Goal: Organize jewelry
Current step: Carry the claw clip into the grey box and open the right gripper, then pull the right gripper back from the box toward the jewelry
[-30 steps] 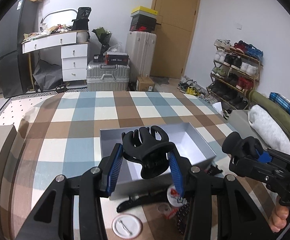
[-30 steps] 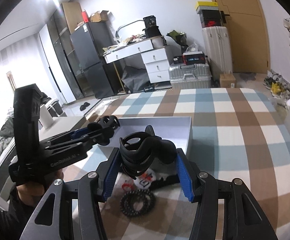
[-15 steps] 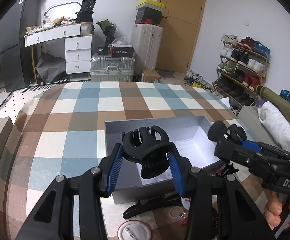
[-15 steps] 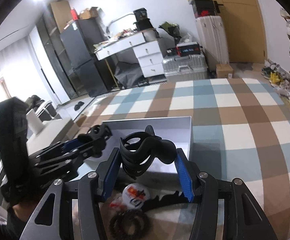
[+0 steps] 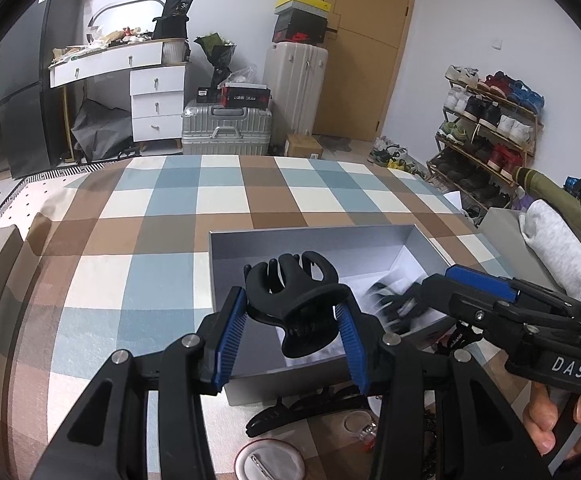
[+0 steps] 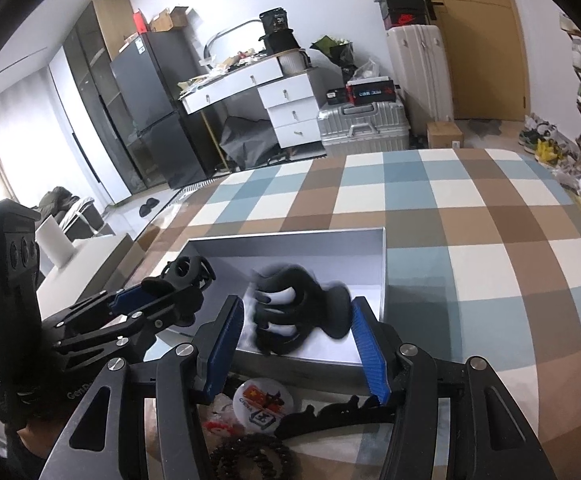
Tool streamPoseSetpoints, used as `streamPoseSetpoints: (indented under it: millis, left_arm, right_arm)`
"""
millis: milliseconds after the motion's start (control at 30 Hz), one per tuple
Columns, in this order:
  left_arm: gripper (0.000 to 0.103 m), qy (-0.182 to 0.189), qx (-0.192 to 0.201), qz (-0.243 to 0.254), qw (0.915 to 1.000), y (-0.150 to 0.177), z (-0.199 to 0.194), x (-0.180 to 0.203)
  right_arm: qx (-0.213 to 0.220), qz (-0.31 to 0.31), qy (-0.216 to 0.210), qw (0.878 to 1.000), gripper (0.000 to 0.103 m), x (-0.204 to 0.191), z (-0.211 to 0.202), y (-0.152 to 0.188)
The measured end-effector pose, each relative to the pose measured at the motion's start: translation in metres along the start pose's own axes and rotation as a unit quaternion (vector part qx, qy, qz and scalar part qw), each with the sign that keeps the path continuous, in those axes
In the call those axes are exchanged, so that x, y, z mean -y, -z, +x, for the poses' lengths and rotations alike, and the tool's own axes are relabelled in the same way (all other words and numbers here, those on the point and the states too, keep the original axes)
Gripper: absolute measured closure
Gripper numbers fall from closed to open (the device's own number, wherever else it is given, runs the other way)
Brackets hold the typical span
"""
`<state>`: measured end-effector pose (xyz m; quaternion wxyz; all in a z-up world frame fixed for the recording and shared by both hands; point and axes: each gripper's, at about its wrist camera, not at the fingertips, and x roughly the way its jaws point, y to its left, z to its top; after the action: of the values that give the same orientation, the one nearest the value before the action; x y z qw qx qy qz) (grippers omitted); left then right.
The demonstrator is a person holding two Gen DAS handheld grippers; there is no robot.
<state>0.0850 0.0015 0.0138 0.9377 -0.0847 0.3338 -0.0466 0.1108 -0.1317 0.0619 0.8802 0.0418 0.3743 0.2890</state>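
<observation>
Left claw [image 5: 290,334] clamped on black hair clip [image 5: 296,300], right claw [image 6: 296,330] apart, blurred clip [image 6: 296,310] loose over grey box [image 6: 382,264]

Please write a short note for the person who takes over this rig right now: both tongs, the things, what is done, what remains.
Left tongs: shut on a black claw clip, above the grey box.
Right tongs: second claw clip between them over the box, blurred; grip unclear.
Done: no clip rests in the box yet.
Left: put both clips in, then the long black clip, round badge and black coiled band lying before the box.
</observation>
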Motion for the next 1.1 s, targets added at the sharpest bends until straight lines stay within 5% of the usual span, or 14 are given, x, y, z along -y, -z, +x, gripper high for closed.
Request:
streamPoseSetpoints:
  millis: [233, 367, 433, 533, 633, 1100]
  left_arm:
    - [0.062, 0.004, -0.002, 0.004, 1.0, 0.0, 0.001, 0.001]
    - [0.028, 0.015, 0.005, 0.008, 0.9999, 0.0, -0.005, 0.004]
    - [0.021, 0.016, 0.009, 0.01, 0.9998, -0.001, -0.011, 0.007]
    - [0.016, 0.021, 0.019, 0.013, 0.9995, -0.001, -0.02, 0.01]
    - [0.001, 0.028, 0.026, 0.008, 0.9992, 0.002, -0.03, 0.01]
    - [0.001, -0.035, -0.005, 0.015, 0.9993, 0.035, -0.055, -0.01]
  right_arm:
    - [0.029, -0.017, 0.041, 0.999, 0.028, -0.007, -0.02, 0.003]
    - [0.025, -0.016, 0.046, 0.999, 0.008, -0.004, -0.033, 0.015]
    - [0.029, -0.005, 0.06, 0.998, 0.0, 0.001, -0.039, 0.02]
    - [0.026, 0.0, 0.079, 0.996, 0.0, 0.007, -0.046, 0.021]
    - [0.025, 0.02, 0.079, 0.996, 0.0, 0.016, -0.054, 0.022]
    - [0.009, 0.03, 0.027, 0.999, 0.0, 0.009, -0.069, 0.04]
